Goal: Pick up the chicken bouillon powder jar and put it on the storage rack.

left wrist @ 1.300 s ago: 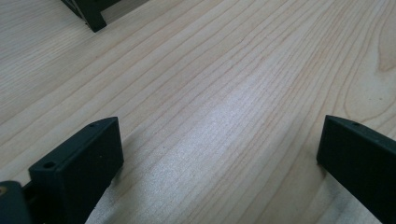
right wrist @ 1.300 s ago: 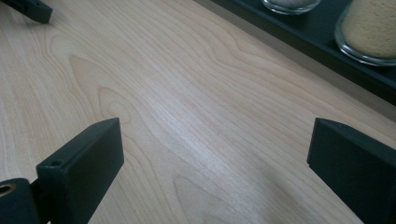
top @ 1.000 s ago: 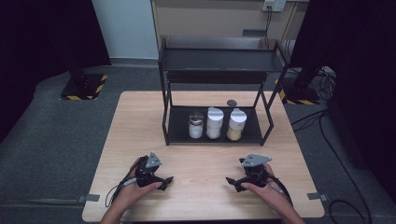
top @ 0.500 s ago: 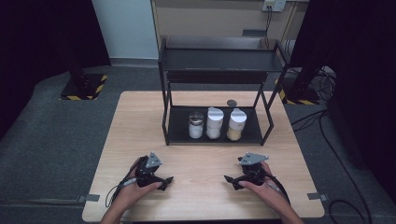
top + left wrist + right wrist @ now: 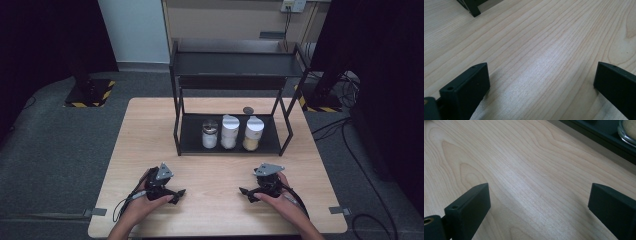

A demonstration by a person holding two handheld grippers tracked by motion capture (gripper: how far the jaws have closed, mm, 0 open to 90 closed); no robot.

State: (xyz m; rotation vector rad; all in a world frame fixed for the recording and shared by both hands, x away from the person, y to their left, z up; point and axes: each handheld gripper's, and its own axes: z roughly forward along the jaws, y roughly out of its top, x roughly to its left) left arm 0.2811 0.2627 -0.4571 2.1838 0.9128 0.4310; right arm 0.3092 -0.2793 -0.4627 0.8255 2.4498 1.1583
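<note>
table (image 5: 150,130): light wood, both grippers low over its near edge, bare grain between each pair of jaws in both gripper views
rack (image 5: 235,65): black two-tier frame, well ahead of both grippers, centred between them; its foot shows at top left of the left gripper view (image 5: 471,7), its lower tray edge at top right of the right gripper view (image 5: 599,137)
jars: three in a row on the rack's lower tray, ahead of the grippers – clear jar (image 5: 210,134) nearest the left gripper's side, white-lid jar (image 5: 229,132) in the middle, tan-fill jar (image 5: 251,134) on the right gripper's side; one jar base at the right gripper view's top right corner (image 5: 627,131)
left gripper (image 5: 176,196): in the person's left hand (image 5: 140,202), jaws spread wide, nothing between them, tips toward the right gripper
right gripper (image 5: 247,194): in right hand (image 5: 282,202), jaws spread wide, nothing held, tips toward the left gripper
disc (image 5: 248,109): small dark round thing on the table behind the rack, far from both grippers
</note>
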